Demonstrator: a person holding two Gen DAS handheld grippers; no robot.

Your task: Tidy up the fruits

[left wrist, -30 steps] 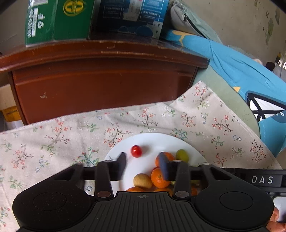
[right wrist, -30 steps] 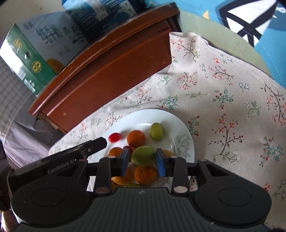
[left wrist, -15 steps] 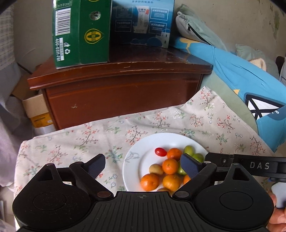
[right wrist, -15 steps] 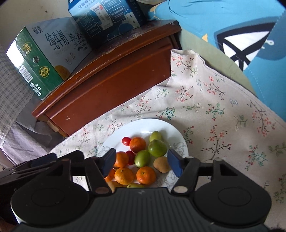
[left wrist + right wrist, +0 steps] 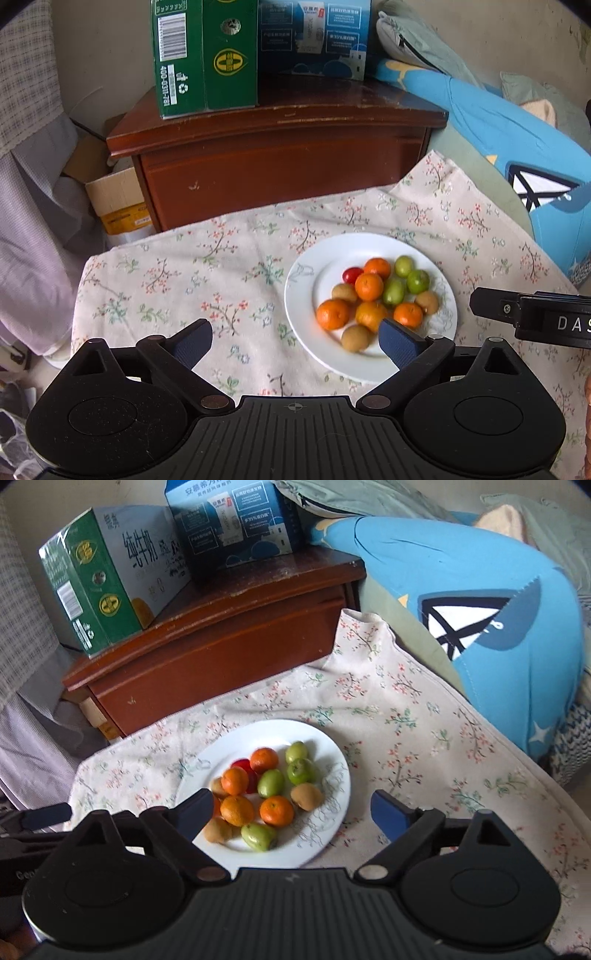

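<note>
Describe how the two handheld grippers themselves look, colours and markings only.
Both are matte black plastic with ribbed centre plates, round side discs and brass-coloured pivot pins. The left gripper and right gripper carry dark blue finger pads. White "DAS" lettering marks the right gripper's side.

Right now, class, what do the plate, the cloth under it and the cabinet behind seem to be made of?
Plate: probably glazed ceramic, glossy white with a faint print. Cloth: woven fabric, matte, floral, creased. Cabinet: varnished wood, reddish-brown, shiny, with scuffed edges.

Soft daylight, fisheye-warped edges, slight blur.
</note>
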